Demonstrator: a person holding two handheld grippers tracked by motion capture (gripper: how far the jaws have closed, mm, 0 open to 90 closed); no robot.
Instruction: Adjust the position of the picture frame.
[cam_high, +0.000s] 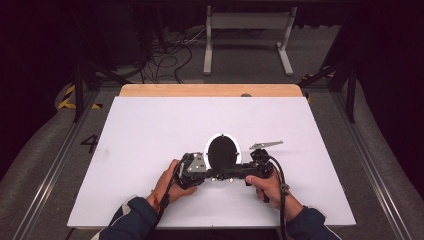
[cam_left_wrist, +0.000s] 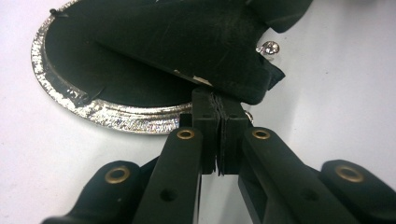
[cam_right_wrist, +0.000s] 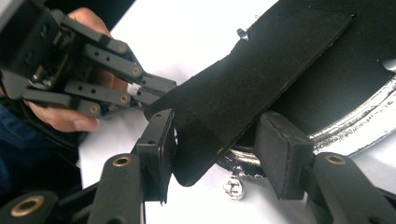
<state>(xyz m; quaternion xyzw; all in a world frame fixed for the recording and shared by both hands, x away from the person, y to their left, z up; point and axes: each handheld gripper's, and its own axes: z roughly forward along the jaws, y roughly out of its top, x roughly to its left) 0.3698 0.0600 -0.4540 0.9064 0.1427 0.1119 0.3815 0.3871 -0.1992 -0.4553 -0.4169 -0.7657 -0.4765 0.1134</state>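
Observation:
An oval black disc with a shiny silver rim (cam_high: 222, 151) (cam_left_wrist: 93, 109) (cam_right_wrist: 355, 128) lies on the white board. A flat black strip (cam_left_wrist: 187, 42) (cam_right_wrist: 252, 79) reaches from over the disc toward its near edge. My left gripper (cam_high: 215, 174) (cam_left_wrist: 218, 105) is shut on the strip's end corner, and its tips (cam_right_wrist: 147, 95) pinch that corner in the right gripper view. My right gripper (cam_high: 237, 172) (cam_right_wrist: 219, 140) straddles the strip's width from the other side. Its jaws stand apart and the pads do not clearly press. Small silver screws (cam_left_wrist: 270, 48) (cam_right_wrist: 233, 186) lie beside the rim.
The white board (cam_high: 150, 130) covers a wooden table (cam_high: 210, 90). Both of the person's hands sit near the board's front edge. Behind the table stand a white metal frame (cam_high: 247, 30) and loose cables (cam_high: 165, 55) on the floor. Rails run along both sides.

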